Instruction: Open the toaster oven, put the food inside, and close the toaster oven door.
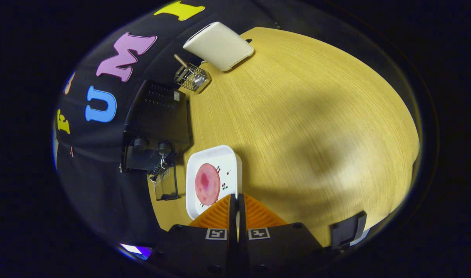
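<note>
My gripper (237,199) is shut, its orange fingers (220,214) pressed almost together on the rim of a white square plate (212,156). A sliver of white rim shows between them. A round pink slice of food (207,183) lies on the plate just ahead of the fingers. Beside the plate, against the booth wall, stands the black toaster oven (158,112) with two knobs. Its glass door (166,185) hangs open and a wire rack (158,172) pokes out at the opening.
The wooden table (305,116) spreads wide beyond the fingers. Far along the wall side stand a wire basket (192,77) with a wooden-handled utensil and a cream boxy appliance (219,45).
</note>
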Demonstrator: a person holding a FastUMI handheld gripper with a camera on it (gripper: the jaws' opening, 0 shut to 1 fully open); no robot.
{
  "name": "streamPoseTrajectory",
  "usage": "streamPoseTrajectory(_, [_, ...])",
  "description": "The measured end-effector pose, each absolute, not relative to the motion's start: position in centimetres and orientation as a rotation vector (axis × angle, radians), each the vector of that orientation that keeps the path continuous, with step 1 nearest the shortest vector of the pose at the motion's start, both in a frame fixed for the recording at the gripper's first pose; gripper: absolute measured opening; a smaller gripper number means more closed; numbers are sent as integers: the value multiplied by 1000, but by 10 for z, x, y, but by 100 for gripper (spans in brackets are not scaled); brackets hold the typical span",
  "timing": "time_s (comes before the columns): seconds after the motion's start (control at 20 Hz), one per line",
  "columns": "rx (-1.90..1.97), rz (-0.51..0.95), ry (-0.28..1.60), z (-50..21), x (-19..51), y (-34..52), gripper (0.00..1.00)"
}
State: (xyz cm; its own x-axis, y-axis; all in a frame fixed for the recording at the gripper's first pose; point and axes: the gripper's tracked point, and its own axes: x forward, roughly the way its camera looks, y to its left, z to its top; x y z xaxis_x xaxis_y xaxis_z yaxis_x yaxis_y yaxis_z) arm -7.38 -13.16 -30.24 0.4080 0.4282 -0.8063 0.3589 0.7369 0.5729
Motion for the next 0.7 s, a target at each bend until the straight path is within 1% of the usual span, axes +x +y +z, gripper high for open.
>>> streamPoseTrajectory(0.35, [865,-22,1096,-275,-96,-117,5])
streamPoseTrajectory(0.7, [931,-30,1025,-237,-118,-76,5])
